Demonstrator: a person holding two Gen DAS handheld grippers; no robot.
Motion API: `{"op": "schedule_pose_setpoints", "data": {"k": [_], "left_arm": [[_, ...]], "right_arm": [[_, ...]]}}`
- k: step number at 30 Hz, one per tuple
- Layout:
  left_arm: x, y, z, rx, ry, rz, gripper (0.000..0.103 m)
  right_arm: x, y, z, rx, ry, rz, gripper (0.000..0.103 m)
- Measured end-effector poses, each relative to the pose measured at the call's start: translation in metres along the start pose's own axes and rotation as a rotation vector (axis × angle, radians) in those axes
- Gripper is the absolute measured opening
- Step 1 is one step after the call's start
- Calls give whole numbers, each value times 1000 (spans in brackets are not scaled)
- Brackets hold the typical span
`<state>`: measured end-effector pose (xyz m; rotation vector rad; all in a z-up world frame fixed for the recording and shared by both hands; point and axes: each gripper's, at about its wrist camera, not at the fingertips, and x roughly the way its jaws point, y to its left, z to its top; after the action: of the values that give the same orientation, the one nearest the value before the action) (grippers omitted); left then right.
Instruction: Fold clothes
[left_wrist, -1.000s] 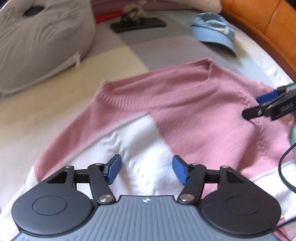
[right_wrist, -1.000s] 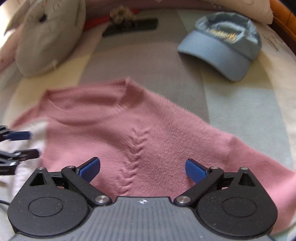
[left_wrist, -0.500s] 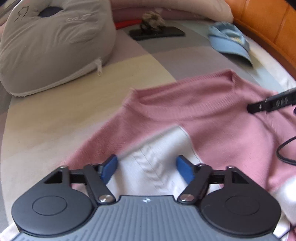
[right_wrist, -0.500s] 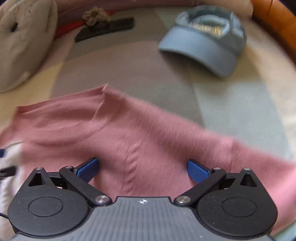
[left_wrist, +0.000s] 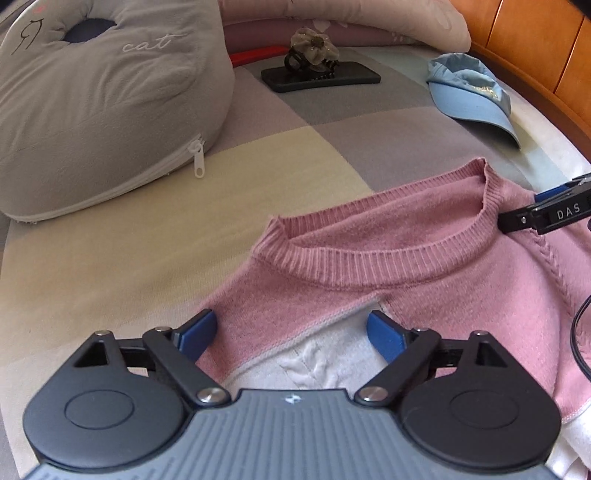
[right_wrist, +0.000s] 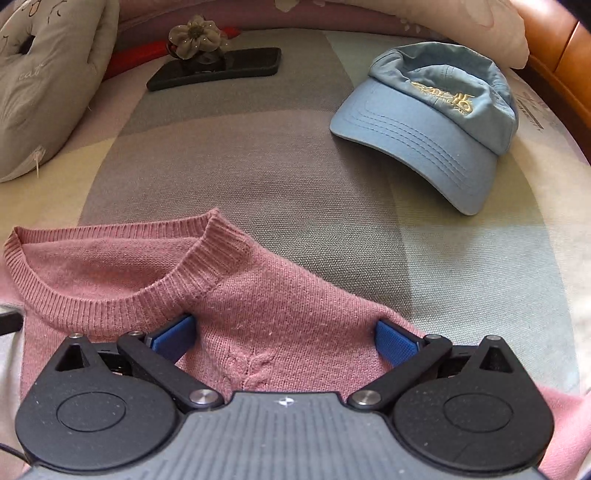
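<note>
Sweater: a pink-and-white knit sweater (left_wrist: 436, 280) lay spread on the checked bed cover (left_wrist: 122, 236), ribbed neckline toward the pillows, a shoulder under each gripper.
Left gripper: the left gripper (left_wrist: 291, 334) hung over the seam where pink meets white; its blue pads (left_wrist: 197, 330) stood wide apart, released, with knit between them but not pinched. The jaws had just been opening, plainly wider than a second before.
Right gripper: the right gripper (right_wrist: 284, 338) sat low over the pink shoulder by the collar, jaws spread wide, fabric bulging up between the pads (right_wrist: 397, 343); a grip could not be confirmed, so it read as released. Its spread matched that of a second before.
Change: the collar lay nearer the right gripper's camera than a second before, and the left view had swung to take in more bare cover.
Surroundings: a grey cat cushion (left_wrist: 99, 99) sat at left, a dark phone (right_wrist: 218, 68) with a flower hair clip (right_wrist: 194, 35) lay at the head of the bed, and a blue cap (right_wrist: 436, 122) rested well apart from the sweater.
</note>
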<state>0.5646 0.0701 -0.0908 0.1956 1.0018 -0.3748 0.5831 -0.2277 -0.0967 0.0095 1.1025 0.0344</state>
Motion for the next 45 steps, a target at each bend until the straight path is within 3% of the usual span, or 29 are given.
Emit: {"op": "schedule_pose_setpoints", "data": {"k": [3, 6, 14, 17, 23, 32, 35, 40, 45], "left_arm": [[-17, -10, -5, 27, -51, 76, 88], [-42, -21, -13, 54, -88, 112, 89], [-97, -53, -46, 76, -33, 128, 89], [-104, -66, -61, 75, 11, 162, 89], [-99, -79, -73, -38, 58, 201, 89], [-98, -111, -41, -92, -25, 192, 89], [-96, -120, -30, -103, -34, 178, 89], [-90, -135, -19, -84, -33, 176, 89], [-84, -144, -13, -60, -41, 189, 89]], "right_arm": [[-7, -3, -11, -20, -40, 23, 103], [-21, -10, -18, -34, -14, 72, 103], [-111, -25, -73, 10, -91, 165, 103], [-123, -37, -96, 54, -70, 158, 103], [-121, -85, -133, 248, 0, 107, 103], [-114, -161, -119, 393, -108, 33, 103], [-115, -180, -109, 407, -136, 51, 103], [-109, -187, -94, 343, -137, 133, 103], [-92, -177, -71, 179, -115, 152, 103]]}}
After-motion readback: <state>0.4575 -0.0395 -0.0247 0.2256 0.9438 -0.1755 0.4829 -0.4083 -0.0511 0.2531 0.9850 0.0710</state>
